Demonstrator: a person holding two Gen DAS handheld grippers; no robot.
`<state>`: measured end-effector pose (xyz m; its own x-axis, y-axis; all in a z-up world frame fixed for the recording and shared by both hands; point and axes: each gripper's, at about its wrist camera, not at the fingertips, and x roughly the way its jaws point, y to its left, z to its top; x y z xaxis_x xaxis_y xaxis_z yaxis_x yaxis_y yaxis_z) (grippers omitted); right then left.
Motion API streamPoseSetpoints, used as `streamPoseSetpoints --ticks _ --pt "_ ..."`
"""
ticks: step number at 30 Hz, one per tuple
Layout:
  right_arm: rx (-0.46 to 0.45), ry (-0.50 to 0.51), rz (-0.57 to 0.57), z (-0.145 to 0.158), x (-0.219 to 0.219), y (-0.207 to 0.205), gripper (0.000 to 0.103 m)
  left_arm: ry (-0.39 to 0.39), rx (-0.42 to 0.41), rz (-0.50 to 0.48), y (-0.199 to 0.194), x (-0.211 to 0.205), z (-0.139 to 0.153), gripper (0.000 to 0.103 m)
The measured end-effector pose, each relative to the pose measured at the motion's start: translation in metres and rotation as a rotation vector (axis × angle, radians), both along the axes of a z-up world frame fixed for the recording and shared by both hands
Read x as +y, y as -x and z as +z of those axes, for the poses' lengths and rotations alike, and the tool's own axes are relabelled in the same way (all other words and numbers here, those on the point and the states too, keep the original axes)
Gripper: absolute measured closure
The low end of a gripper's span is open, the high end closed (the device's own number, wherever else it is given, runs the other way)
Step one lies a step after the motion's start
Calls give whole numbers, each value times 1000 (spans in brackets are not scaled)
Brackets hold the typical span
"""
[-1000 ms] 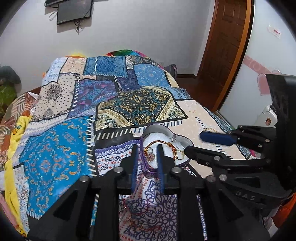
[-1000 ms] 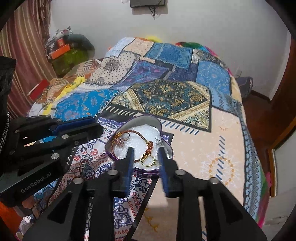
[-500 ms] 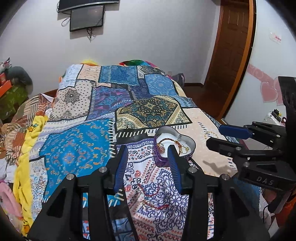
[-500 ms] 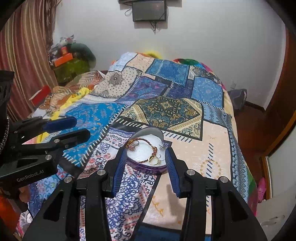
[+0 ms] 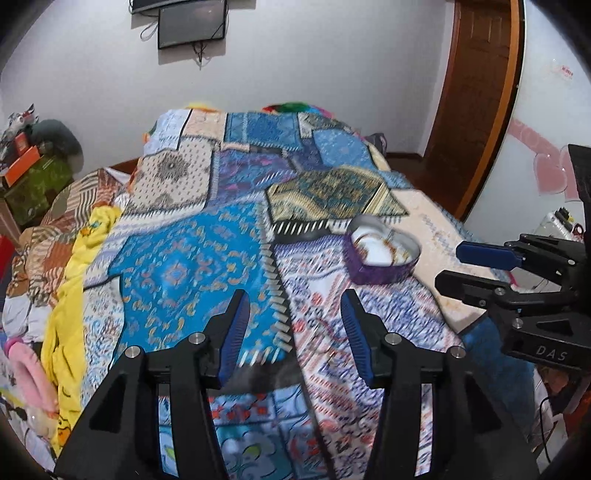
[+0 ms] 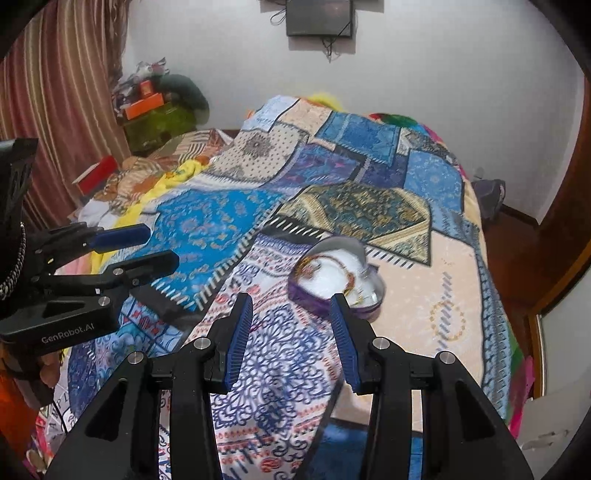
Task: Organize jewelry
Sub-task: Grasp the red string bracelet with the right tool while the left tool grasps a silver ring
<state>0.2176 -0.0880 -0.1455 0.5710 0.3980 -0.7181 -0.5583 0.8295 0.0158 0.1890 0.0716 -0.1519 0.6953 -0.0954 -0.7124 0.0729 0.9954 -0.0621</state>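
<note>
A purple heart-shaped jewelry box (image 5: 382, 254) with a white lining sits open on the patchwork bedspread; it also shows in the right wrist view (image 6: 338, 282). Gold and beaded bracelets (image 6: 325, 266) lie inside it. My left gripper (image 5: 293, 334) is open and empty, above the bed, back and left of the box. My right gripper (image 6: 291, 334) is open and empty, just short of the box. Each gripper shows in the other's view, the right one (image 5: 491, 266) and the left one (image 6: 122, 251).
The bed (image 6: 369, 206) fills the middle. Piled bedding and a yellow cloth (image 5: 81, 266) lie at its left. A green box with clutter (image 6: 159, 118) stands by the curtain. A wooden door (image 5: 476, 92) is at the right. A screen (image 6: 319, 16) hangs on the far wall.
Both grippers have pulled back and up from the box and their jaws have opened wide. The box with the bracelets stays on the bed.
</note>
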Motion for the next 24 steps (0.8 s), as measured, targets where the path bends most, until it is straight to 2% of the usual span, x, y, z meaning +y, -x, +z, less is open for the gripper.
streamPoseSetpoints --ticks 12,24 --pt "127 72 67 -46 30 3 64 -45 102 5 11 15 -44 53" --pt "201 169 161 -78 65 0 64 19 163 25 10 30 -75 53"
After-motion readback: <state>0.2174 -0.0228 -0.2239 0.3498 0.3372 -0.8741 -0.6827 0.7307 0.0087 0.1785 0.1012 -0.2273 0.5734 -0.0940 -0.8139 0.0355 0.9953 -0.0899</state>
